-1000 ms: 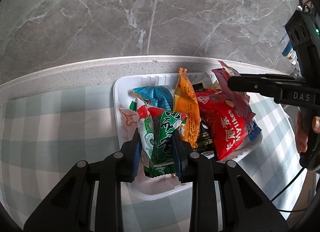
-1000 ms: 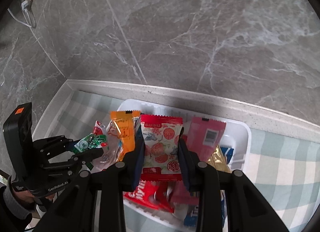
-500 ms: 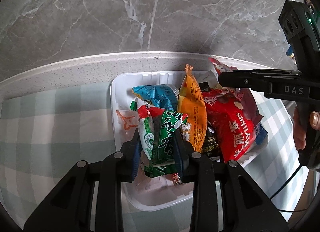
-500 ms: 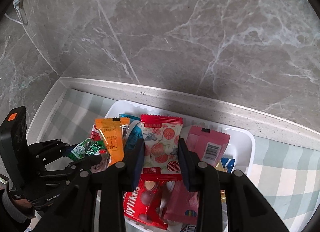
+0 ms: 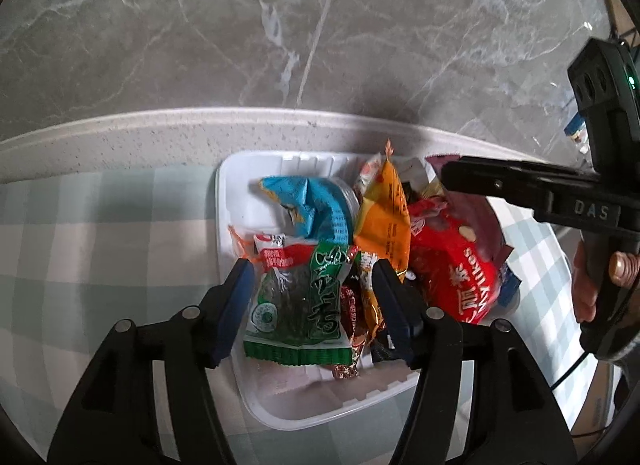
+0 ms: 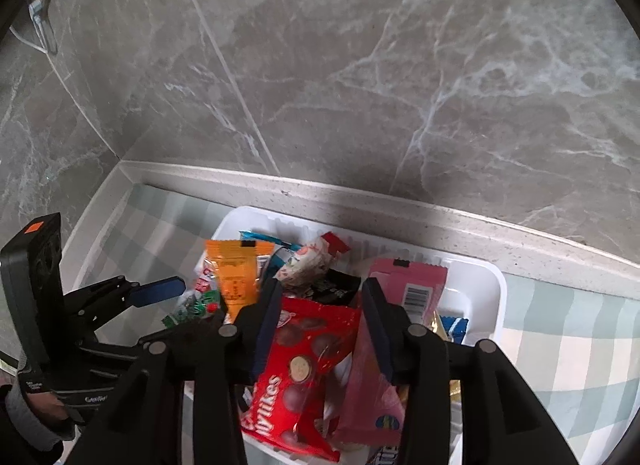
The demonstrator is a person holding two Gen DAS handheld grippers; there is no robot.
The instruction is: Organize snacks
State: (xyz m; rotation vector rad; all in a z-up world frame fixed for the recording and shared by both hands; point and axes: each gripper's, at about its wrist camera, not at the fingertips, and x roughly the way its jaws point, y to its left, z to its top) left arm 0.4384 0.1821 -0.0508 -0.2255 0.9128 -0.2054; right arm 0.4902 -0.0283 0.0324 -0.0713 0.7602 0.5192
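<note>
Sitting against the far edge of the checked surface [image 5: 100, 233], just under the marble wall [image 5: 280, 45], the white tray [image 5: 224, 201] is the collecting place for the task, and every snack in sight lies inside its walls, heaped together instead of sorted. Keeping them in one walled container stops the slippery packets from sliding off across the cloth.

Among the packets, the red Mylikes bag [image 6: 298, 365] lies at the near right of the heap with a pink packet [image 6: 416, 289] beside it; an orange packet [image 5: 384, 217] leans upright in the middle, a blue one [image 5: 316, 209] lies toward the far left, and the green seaweed packet [image 5: 304, 301] rests flat at the near left.

Both tools hang over the tray, tilted down at it. The left hand-held gripper [image 5: 310, 297] has its jaws standing apart on either side of the green seaweed packet without pressing it; they have just been opening. A second ago they pinched that packet, which now lies loose on the pile. The right hand-held gripper [image 6: 316, 321] has likewise just been opening; its jaws straddle the top of the red Mylikes bag, apparently clear of it, though the fisheye makes contact hard to rule out. The white-and-red packet [image 6: 308, 265] it earlier clamped upright now lies slumped beyond its fingertips.
</note>
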